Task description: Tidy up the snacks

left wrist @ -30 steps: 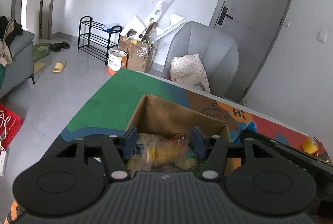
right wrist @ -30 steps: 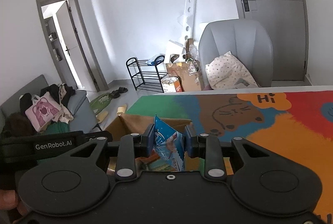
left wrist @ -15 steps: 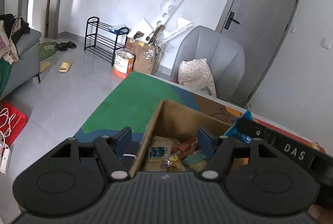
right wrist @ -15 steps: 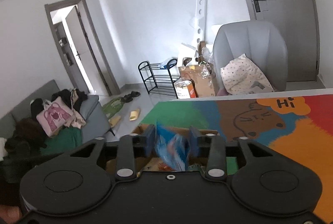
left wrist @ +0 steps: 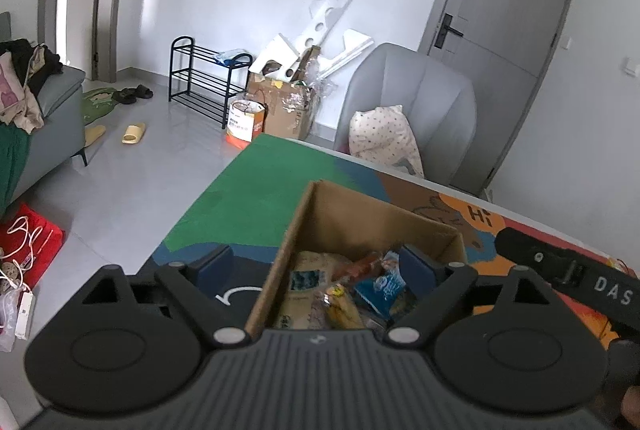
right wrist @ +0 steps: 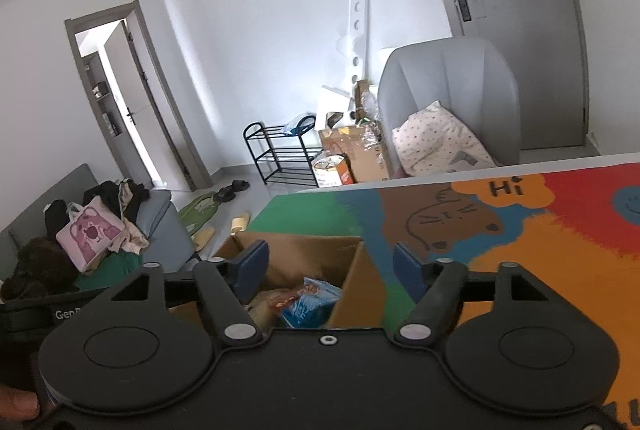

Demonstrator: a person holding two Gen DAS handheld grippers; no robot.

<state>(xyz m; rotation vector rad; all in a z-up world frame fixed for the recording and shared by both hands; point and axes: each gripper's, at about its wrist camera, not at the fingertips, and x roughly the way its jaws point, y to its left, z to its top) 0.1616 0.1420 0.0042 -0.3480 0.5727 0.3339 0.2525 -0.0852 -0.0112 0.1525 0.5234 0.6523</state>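
An open cardboard box (left wrist: 352,214) stands on the colourful table mat and holds several snack packets. A blue packet (left wrist: 380,290) lies on top inside it, next to yellow and beige packets (left wrist: 308,278). My left gripper (left wrist: 316,266) is open and empty, above the box's left wall. In the right wrist view the same box (right wrist: 316,254) sits below my right gripper (right wrist: 330,266), which is open and empty. The blue packet (right wrist: 310,300) lies in the box under it.
The mat (right wrist: 540,230) covers the table to the right of the box. The table's edge runs just left of the box, with floor below. A grey armchair (left wrist: 416,110) stands behind the table. The right gripper's body (left wrist: 568,270) is close on the right in the left wrist view.
My left gripper let go of a yellow packet into the box and opened wide. My right gripper opened and dropped the blue packet into the box. Both grippers have drawn back.
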